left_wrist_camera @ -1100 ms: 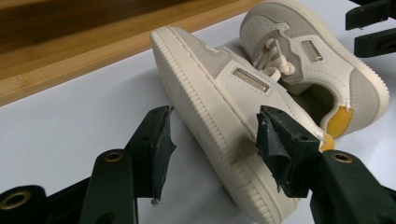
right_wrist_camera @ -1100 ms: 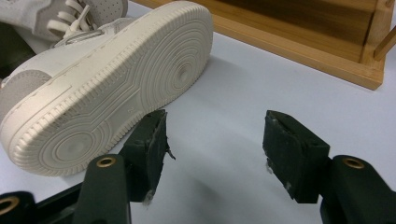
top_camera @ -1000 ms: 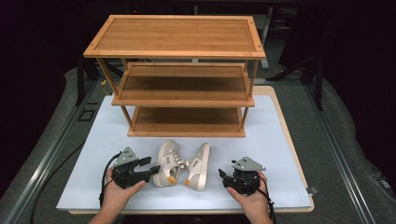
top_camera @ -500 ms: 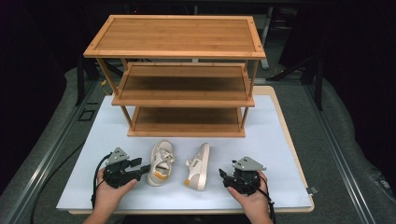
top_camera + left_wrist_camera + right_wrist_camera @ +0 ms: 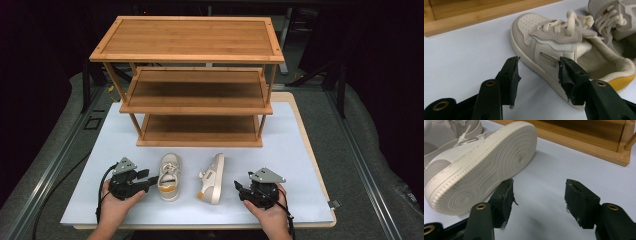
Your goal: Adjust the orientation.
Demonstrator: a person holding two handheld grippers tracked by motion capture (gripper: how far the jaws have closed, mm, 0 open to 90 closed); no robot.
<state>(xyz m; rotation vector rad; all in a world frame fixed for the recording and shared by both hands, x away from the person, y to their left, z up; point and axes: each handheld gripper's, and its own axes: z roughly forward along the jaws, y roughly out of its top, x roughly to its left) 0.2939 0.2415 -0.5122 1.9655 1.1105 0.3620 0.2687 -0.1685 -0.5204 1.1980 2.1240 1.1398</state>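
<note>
Black left tool (image 5: pixel 537 75) wide open, empty.

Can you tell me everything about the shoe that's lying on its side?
The tipped shoe is a small cream sneaker lying on its side on the white table, in front of the wooden shelf rack. Its ridged, rubbery-looking sole, patterned with rings, faces the right hand-held gripper, whose open jaws sit beside it without gripping. It has pale laces and an orange-yellow heel patch. Its partner, the upright shoe, stands just to its left.
</note>
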